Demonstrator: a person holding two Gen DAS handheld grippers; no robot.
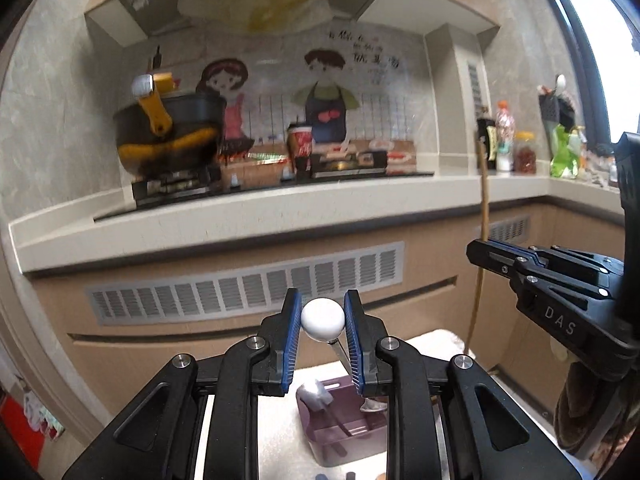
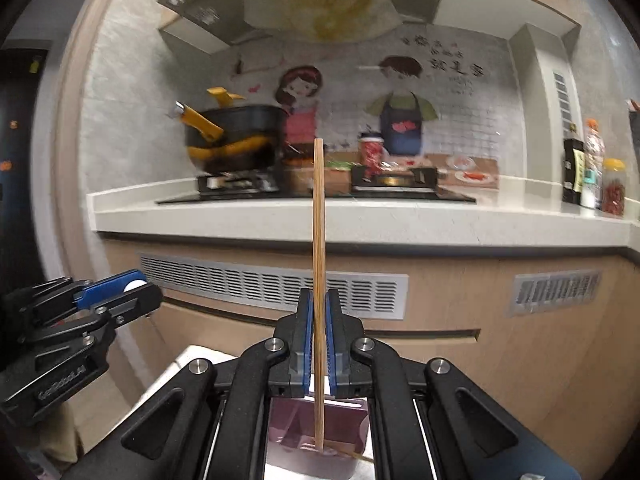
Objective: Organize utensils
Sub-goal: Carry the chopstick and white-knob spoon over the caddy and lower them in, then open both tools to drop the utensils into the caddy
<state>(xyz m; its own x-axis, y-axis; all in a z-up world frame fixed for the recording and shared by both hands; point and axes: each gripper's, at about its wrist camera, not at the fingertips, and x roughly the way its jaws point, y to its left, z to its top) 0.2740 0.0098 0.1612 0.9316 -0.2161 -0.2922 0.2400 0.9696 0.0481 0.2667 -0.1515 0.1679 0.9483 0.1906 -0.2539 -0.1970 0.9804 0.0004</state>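
Observation:
My left gripper is shut on a metal utensil with a white ball end; its thin shaft slants down behind the right pad. My right gripper is shut on a wooden chopstick that stands upright, its lower end hanging over a mauve plastic bin. The same bin sits below my left gripper with several utensils in it. Both grippers hang level in front of the cabinet. The right gripper shows at the right edge of the left wrist view, and the left gripper at the left edge of the right wrist view.
The bin stands on a white cloth-covered surface. Ahead is a kitchen counter with a hob, a black pot with yellow handles, a red cup, and bottles and jars at the right. Vent grilles line the cabinet front.

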